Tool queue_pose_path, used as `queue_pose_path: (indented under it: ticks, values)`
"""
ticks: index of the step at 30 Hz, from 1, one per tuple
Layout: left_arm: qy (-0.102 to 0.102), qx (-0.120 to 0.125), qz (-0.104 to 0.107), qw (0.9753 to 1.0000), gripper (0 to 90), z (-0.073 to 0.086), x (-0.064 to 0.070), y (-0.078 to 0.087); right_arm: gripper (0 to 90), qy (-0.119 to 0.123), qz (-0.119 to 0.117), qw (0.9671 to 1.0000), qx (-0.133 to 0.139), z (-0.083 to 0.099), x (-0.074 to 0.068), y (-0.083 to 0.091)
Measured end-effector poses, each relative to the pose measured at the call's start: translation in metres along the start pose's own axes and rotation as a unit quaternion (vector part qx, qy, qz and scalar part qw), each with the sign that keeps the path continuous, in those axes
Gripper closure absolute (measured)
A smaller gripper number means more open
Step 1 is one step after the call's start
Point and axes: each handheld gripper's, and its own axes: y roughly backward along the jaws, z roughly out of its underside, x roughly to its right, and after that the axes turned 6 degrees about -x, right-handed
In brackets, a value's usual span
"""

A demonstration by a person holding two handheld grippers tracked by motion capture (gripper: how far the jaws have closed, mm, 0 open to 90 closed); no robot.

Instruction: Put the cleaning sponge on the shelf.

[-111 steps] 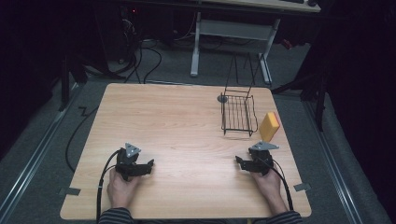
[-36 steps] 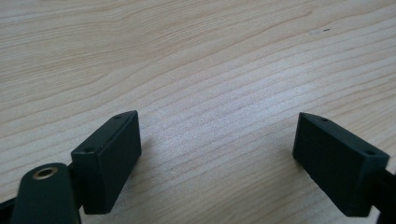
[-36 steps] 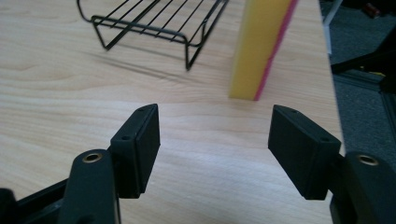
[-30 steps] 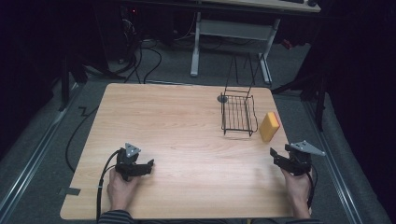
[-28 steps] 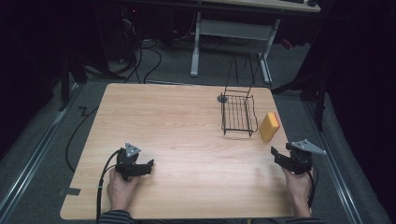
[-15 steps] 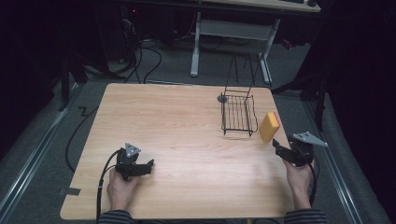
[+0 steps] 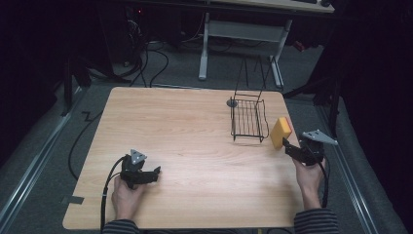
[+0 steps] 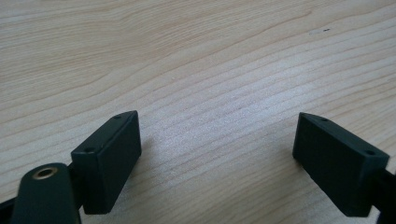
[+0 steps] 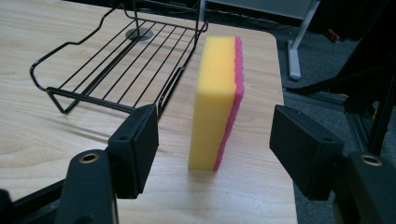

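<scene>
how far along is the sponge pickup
Approach looks done: the right gripper is lined up, jaws open either side of the upright yellow and pink sponge, not touching it. Closing and lifting remain. The wire rack holds nothing; the left gripper rests open.

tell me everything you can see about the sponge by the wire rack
The sponge is a rectangular block of yellow foam with a thin pink scouring layer on one broad face. It stands upright on a narrow edge on the wooden table, near its right edge, just beside the black wire rack; whether they touch is unclear. The right gripper is open, a jaw on each side of it, neither touching.
</scene>
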Motion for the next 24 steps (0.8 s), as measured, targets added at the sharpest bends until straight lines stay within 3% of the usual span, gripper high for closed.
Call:
queue_pose_path:
  ticks: [13, 24]
  values:
    - [-0.001, 0.0, -0.001, 1.0, 15.7, 0.0, 0.0, 0.0, 33.4, -0.005, 0.006, 1.0, 0.0, -0.018, -0.001, -0.017]
    - [0.0, 0.0, -0.001, 1.0, 15.7, 0.0, 0.0, 0.0, 33.7, -0.018, 0.006, 0.9998, -0.007, -0.021, 0.001, -0.034]
